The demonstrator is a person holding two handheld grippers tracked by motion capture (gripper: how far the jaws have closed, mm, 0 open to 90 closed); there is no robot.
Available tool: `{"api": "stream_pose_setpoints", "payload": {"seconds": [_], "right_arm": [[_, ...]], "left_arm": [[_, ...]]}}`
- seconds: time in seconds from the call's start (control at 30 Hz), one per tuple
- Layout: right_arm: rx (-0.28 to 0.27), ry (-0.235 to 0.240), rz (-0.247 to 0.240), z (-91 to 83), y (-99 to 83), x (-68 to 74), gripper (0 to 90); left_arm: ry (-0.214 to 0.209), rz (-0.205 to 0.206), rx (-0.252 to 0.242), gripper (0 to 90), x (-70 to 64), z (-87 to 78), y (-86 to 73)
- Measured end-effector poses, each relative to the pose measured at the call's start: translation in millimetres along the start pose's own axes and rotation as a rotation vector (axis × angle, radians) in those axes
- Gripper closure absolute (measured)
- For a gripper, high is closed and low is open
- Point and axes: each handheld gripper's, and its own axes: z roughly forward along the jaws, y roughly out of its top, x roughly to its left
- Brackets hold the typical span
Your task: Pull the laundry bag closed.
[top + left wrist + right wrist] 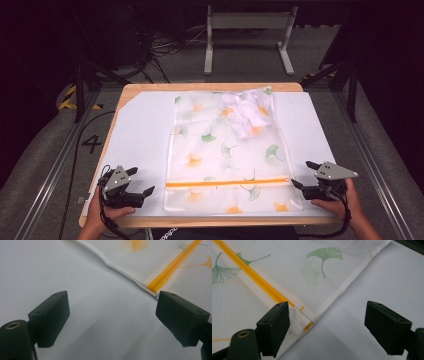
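Sheer leaf-printed mesh bag (pixel 225 155), orange zipper (pixel 227 183), lies flat between two released claws.

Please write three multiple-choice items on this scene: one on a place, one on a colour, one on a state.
1. Where does the zipper run on the mesh bag?
A. Along the far edge
B. Across the bag near its near end
C. Down its left side

2. What colour is the zipper?
A. Orange
B. Blue
C. Black

3. How do the left tool and right tool stand?
A. Both shut on the bag
B. One shut on the bag
C. Both open, holding nothing

Key: 1 B, the high view shows it crossing near the person's side. 2 A, orange in every view. 3 C, both gripper views show spread jaws with nothing between.
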Motion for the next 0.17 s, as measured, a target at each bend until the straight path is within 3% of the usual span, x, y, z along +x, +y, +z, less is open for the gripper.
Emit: {"api": "stream_pose_setpoints", "payload": {"seconds": [0.17], "right_arm": [[0.005, 0.005, 0.003, 0.9, -0.3, 0.4, 20.8]], "left_arm": [[0.004, -0.002, 0.002, 12.9, 1.0, 0.5, 1.0]]}}
